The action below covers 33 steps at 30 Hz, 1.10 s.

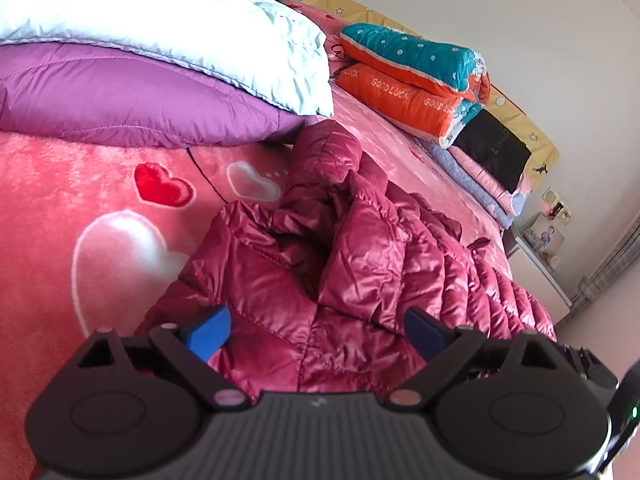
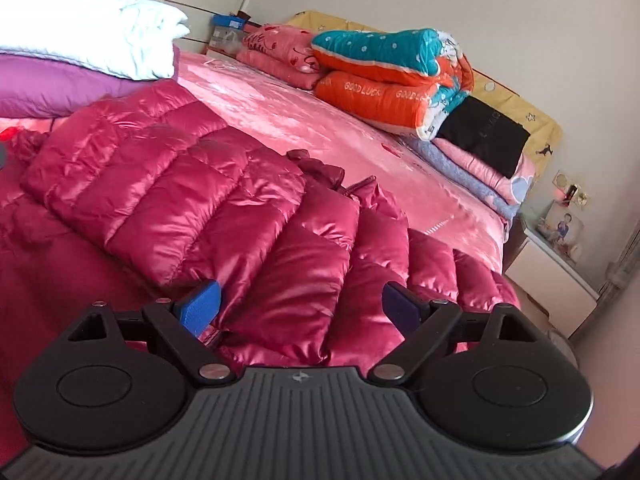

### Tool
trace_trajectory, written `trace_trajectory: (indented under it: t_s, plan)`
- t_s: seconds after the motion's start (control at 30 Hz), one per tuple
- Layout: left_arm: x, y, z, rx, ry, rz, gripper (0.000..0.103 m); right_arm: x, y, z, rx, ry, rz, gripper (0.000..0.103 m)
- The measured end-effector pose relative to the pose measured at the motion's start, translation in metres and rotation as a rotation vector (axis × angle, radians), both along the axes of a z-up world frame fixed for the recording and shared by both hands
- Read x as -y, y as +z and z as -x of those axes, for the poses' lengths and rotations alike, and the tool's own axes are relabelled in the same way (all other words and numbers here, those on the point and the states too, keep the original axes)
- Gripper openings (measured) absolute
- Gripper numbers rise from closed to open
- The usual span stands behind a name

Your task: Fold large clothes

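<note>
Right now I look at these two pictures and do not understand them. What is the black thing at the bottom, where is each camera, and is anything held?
The black thing is a hand-held tool with two fingers; a person carries one in each hand. A camera sits on each and looks forward along the blue fingers. One picture is from the left tool, the other from the right tool. Both are open and hold nothing; they are just above a shiny dark red padded jacket on a bed with a pink heart blanket. Farther back lie a purple quilt, a white pillow and a stack of folded bedding.
</note>
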<state>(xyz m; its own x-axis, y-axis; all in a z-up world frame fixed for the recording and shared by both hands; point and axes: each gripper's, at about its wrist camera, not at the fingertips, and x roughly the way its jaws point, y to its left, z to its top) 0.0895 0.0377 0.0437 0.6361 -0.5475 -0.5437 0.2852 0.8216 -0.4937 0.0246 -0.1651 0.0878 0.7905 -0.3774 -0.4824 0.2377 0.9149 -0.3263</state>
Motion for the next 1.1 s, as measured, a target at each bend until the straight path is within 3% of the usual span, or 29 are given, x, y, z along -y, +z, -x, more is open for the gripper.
trace_trajectory:
  t_s: [0.3,0.5,0.7,0.9,0.97,1.1]
  plan:
    - [0.006,-0.006,-0.002,0.005,-0.014,-0.033,0.096,0.012,-0.014,-0.049,0.051,-0.034,-0.006,0.103]
    - [0.011,-0.008,-0.001,0.010,-0.023,-0.054,0.097,0.028,-0.024,-0.067,0.035,-0.052,-0.023,0.103]
    - [0.013,-0.008,0.002,0.020,-0.028,-0.070,0.097,0.039,0.005,-0.035,0.098,-0.076,-0.147,0.103]
    - [0.018,-0.009,0.005,0.036,-0.039,-0.100,0.097,0.093,0.030,-0.002,0.186,-0.260,-0.237,0.103]
    - [0.020,-0.009,0.005,0.042,-0.042,-0.111,0.097,0.115,0.026,0.001,0.177,-0.328,-0.256,0.103]
    - [0.021,-0.011,0.006,0.047,-0.045,-0.122,0.098,0.141,-0.006,-0.008,0.062,-0.367,-0.289,0.103]
